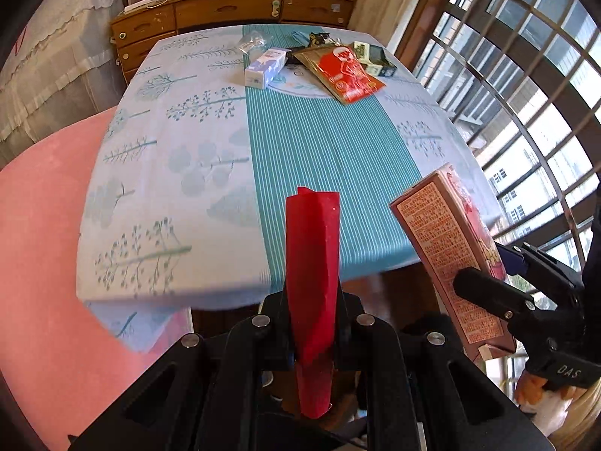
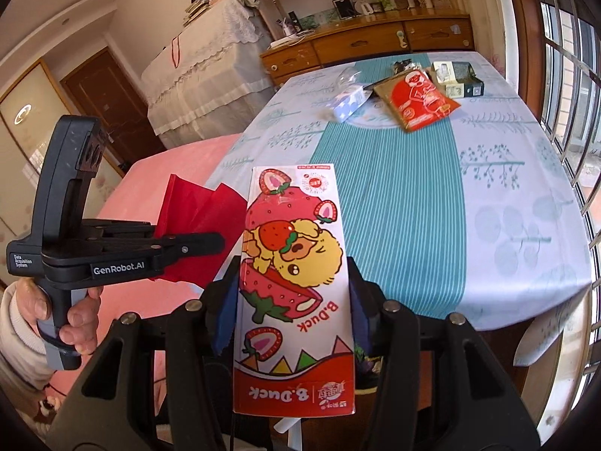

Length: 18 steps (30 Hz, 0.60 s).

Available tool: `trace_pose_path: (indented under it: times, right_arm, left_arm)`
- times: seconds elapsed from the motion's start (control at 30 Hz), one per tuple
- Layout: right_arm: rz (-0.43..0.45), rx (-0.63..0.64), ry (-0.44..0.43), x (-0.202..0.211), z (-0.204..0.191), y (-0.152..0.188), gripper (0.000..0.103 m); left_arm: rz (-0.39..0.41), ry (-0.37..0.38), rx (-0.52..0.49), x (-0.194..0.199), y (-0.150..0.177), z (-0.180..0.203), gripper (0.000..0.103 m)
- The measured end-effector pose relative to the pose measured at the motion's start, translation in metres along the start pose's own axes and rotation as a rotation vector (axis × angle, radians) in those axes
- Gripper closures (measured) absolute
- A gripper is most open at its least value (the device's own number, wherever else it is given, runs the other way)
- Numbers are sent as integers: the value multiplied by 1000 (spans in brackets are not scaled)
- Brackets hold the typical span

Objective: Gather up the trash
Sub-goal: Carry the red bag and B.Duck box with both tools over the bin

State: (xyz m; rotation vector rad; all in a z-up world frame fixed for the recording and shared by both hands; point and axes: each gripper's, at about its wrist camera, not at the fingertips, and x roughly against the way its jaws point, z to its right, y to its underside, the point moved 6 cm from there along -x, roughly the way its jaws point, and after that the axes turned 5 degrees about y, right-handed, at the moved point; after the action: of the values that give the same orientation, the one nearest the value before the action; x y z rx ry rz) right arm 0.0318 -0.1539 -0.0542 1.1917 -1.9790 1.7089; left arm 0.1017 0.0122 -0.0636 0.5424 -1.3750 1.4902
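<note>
My left gripper [image 1: 311, 300] is shut on a folded red paper wrapper [image 1: 313, 248] that sticks up between its jaws, off the near edge of the table. The same red wrapper [image 2: 195, 206] and left gripper [image 2: 210, 242] show at the left of the right wrist view, held by a hand [image 2: 80, 312]. My right gripper [image 2: 295, 289] is shut on a tall strawberry-duck carton [image 2: 295, 263]; the carton [image 1: 447, 248] appears at the right of the left wrist view. More trash lies at the table's far end: a red and brown packet [image 1: 347, 71], a white and blue box [image 1: 265, 65], a dark box [image 1: 375, 58].
The table [image 1: 323, 158] has a pale leaf-print cloth with a teal striped runner. A pink surface [image 1: 45, 225] lies to its left, a wooden dresser [image 1: 233, 11] behind it, and a barred window [image 1: 526, 86] along the right. A crumpled clear wrapper [image 1: 253, 43] lies by the boxes.
</note>
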Motion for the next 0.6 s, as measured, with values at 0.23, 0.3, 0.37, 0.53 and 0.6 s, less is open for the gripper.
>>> trace_pose_path:
  times: [0.23, 0.3, 0.37, 0.53, 0.6]
  right_arm:
    - [-73, -5, 3, 2, -9, 68, 56]
    - [-103, -11, 13, -6, -5, 85, 56]
    - [-139, -21, 31, -19, 1, 101, 56]
    - [-240, -68, 80, -59, 26, 140, 56]
    - [-280, -81, 103, -78, 37, 152, 56]
  left_arm:
    - [-86, 62, -41, -19, 74, 18, 91]
    - [-121, 69, -54, -36, 93, 23, 91]
    - [-153, 66, -60, -55, 108, 24, 91]
    - [-241, 45, -54, -112, 142, 16, 90]
    - [-272, 30, -45, -137, 151, 9, 90]
